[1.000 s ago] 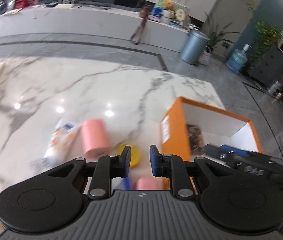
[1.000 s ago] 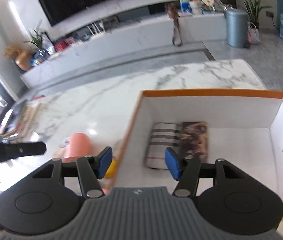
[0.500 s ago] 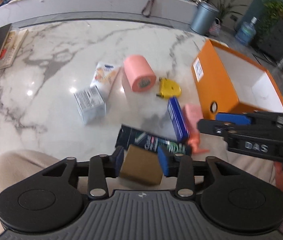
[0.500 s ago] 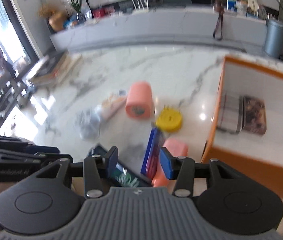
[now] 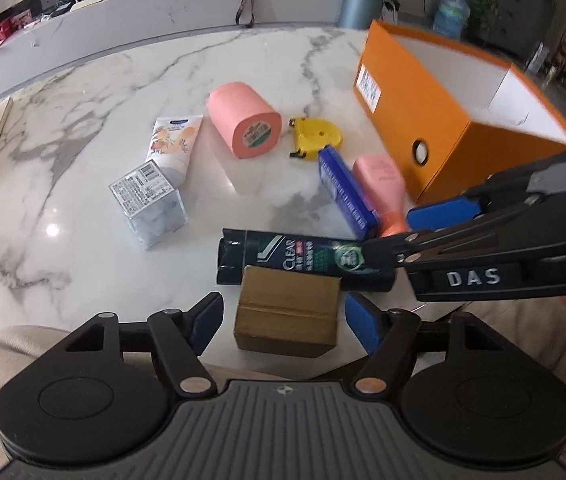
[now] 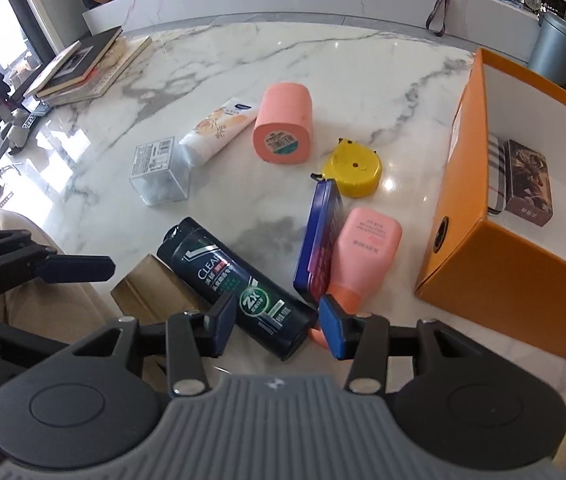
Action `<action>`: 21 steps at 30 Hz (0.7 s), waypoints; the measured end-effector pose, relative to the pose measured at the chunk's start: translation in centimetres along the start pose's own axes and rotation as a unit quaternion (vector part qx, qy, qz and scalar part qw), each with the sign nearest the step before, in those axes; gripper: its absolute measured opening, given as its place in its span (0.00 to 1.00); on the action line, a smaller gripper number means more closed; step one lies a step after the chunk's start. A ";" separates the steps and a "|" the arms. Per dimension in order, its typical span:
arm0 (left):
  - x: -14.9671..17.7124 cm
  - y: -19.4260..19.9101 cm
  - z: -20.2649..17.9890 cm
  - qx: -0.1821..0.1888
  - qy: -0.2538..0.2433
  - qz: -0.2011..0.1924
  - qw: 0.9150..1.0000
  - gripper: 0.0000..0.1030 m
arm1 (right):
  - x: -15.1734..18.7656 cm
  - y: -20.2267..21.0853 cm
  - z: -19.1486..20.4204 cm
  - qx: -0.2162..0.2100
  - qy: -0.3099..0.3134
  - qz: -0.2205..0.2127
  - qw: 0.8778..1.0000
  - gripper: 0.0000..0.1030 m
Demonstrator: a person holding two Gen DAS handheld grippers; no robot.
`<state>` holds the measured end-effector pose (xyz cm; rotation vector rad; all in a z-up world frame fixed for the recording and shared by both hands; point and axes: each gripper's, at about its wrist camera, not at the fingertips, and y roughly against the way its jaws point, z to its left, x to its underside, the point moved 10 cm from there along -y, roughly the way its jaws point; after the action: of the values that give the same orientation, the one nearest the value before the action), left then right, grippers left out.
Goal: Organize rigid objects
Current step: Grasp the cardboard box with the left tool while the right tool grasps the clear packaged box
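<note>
The left gripper [image 5: 285, 322] is spread wide around a small brown cardboard box [image 5: 287, 316] at the near edge of the marble table [image 5: 83, 92], with a gap showing on each side of the box. Just behind the box lies a dark shampoo bottle [image 5: 303, 262] printed "CLEAR", with "2X" in a green circle on its label. The right gripper [image 6: 277, 326] is also parted, its fingers either side of that bottle's lower end without pressing it; its arm reads "DAS" in the left view.

Beyond the bottle, a blue case [image 6: 319, 238] leans against a pink bottle [image 6: 363, 250] whose print is too small to read. Farther back are a yellow tape measure [image 6: 353, 170], a pink roll [image 6: 285, 128] with a sticker on its end, a white tube [image 6: 219, 130] with orange fruit art, and a clear box [image 6: 157, 174] bearing a barcode label. To the right stands an orange box [image 6: 479, 236] holding a striped item [image 6: 495, 174] and a dark brown packet [image 6: 529, 182].
</note>
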<state>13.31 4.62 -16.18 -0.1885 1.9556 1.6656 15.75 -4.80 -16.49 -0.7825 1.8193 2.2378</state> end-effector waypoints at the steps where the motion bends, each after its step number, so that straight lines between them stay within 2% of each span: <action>1: 0.1 -0.2 0.0 0.000 -0.001 0.003 1.000 0.79 | 0.0 -0.1 0.0 0.000 0.000 0.002 1.000 0.47; 4: 0.1 -0.8 -0.1 0.008 0.002 0.011 1.000 0.79 | 0.1 -0.5 -0.1 -0.002 -0.003 0.008 1.000 0.48; 9: 0.2 -1.4 -0.2 0.012 0.001 0.018 1.000 0.68 | 0.3 -1.3 -0.1 -0.006 -0.006 0.019 1.000 0.48; 14: 0.1 -1.1 0.2 0.014 0.014 0.011 1.000 0.66 | 0.0 -1.6 0.3 -0.011 -0.003 0.018 1.000 0.48; 18: -0.4 0.7 1.7 -0.003 0.037 -0.009 0.999 0.66 | -0.9 -1.8 1.0 -0.021 0.000 0.010 1.000 0.48; 21: -1.2 2.5 4.5 -0.031 0.069 -0.031 0.997 0.66 | -2.5 -1.8 1.9 -0.028 0.003 -0.003 1.000 0.48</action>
<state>14.65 9.10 -13.74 -0.3925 1.9776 1.7149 18.10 -2.04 -16.64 -0.8029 1.7610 2.2958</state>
